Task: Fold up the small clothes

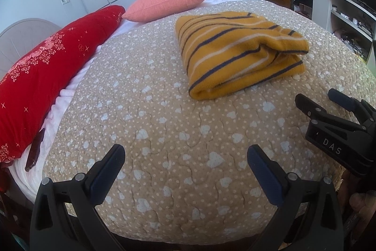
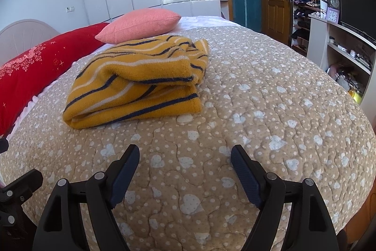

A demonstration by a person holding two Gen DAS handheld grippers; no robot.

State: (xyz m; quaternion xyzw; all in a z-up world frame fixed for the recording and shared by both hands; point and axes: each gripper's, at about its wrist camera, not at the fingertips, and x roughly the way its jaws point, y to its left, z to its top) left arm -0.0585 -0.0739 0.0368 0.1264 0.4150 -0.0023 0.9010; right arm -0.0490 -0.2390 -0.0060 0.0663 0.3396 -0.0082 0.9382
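Observation:
A yellow garment with dark blue and white stripes [image 1: 237, 51] lies folded into a thick rectangle on the beige heart-patterned quilt [image 1: 164, 124]. It also shows in the right wrist view [image 2: 138, 84]. My left gripper [image 1: 185, 154] is open and empty, hovering over the quilt well short of the garment. My right gripper [image 2: 184, 154] is open and empty, over the quilt in front of the garment. The right gripper also shows at the right edge of the left wrist view [image 1: 316, 98], beside the garment's near right corner.
A red floral bolster [image 1: 47, 77] and a pink pillow [image 1: 164, 1] lie along the head of the bed. A dark phone [image 1: 35, 152] lies by the bolster. White shelving [image 2: 340, 48] with a TV and clocks stands to the right; wardrobe and wooden door behind.

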